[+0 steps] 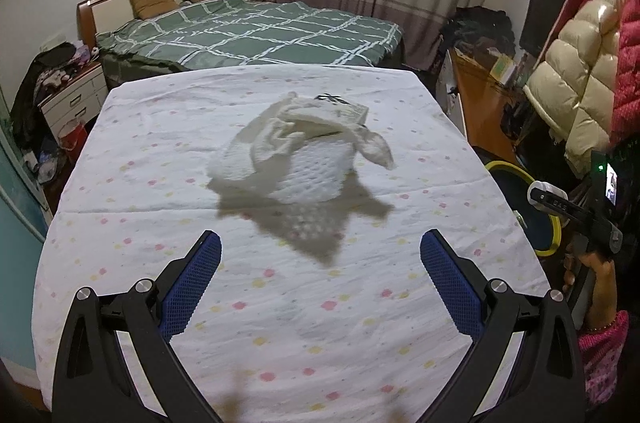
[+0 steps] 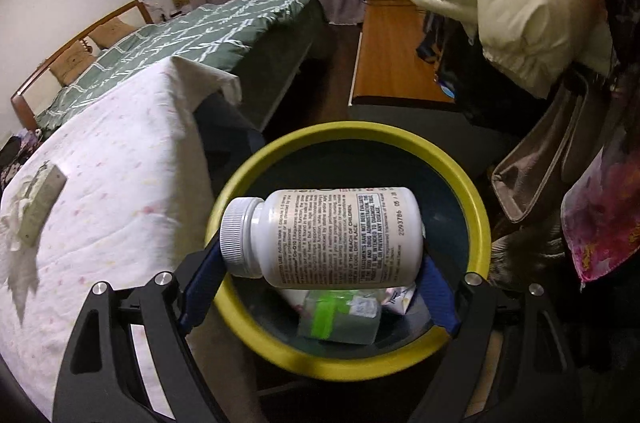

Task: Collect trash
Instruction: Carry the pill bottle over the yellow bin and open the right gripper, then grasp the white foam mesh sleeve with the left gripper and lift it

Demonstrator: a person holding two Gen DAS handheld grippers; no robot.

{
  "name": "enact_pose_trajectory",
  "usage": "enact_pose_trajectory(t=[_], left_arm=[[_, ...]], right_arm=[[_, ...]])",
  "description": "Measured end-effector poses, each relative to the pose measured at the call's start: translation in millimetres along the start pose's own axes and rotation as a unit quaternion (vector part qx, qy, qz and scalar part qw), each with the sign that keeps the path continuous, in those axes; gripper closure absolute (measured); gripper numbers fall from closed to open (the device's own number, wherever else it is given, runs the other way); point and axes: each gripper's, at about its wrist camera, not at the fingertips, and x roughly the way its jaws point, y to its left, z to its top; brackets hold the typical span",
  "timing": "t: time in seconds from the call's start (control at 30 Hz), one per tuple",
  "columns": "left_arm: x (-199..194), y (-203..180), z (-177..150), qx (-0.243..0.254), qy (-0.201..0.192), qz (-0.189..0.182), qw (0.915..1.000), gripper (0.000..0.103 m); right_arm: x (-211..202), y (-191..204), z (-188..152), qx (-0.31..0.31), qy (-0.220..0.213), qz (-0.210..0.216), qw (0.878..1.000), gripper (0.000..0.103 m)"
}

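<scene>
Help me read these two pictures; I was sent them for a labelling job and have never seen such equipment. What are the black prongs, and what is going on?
The prongs are two-finger grippers, one held in each of a person's hands, each with a camera looking along its fingers. The left view shows the left gripper open and empty above a table under a dotted white cloth, where crumpled tissue paper and a small flat box lie. The right view shows the right gripper with a white pill bottle on its side between its fingers, over a yellow-rimmed bin beside the table. The bin already holds some packaging.
</scene>
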Motion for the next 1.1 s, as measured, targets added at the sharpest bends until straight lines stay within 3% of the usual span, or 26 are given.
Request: enact_pose_trajectory(t=[0.1, 0.17, 0.57, 0.83, 1.1], left_arm=[[3.6, -8.8, 2.5, 0.008, 0.002, -0.002, 1.0000, 0.005], [5.0, -14.7, 3.8, 0.013, 0.005, -0.006, 0.9999, 0.005], [25.4, -23.4, 8.3, 0.024, 0.020, -0.019, 0.9993, 0.005], [64.0, -15.5, 26.5, 0.044, 0.025, -0.005, 0.9987, 0.005], [95.7, -12.7, 41.0, 0.075, 0.035, 0.007, 0.9966, 0.025]], right_arm=[[6.2, -5.6, 1.3, 0.004, 0.004, -0.002, 1.000, 0.022], [5.8, -7.8, 1.0, 0.005, 0.004, -0.002, 1.000, 0.016], [-4.3, -12.7, -3.7, 0.009, -0.005, 0.014, 1.000, 0.015], [3.1, -1.6, -11.3, 0.001, 0.008, 0.027, 1.000, 0.015], [8.8, -2.2, -12.8, 0.004, 0.016, 0.031, 0.999, 0.015]])
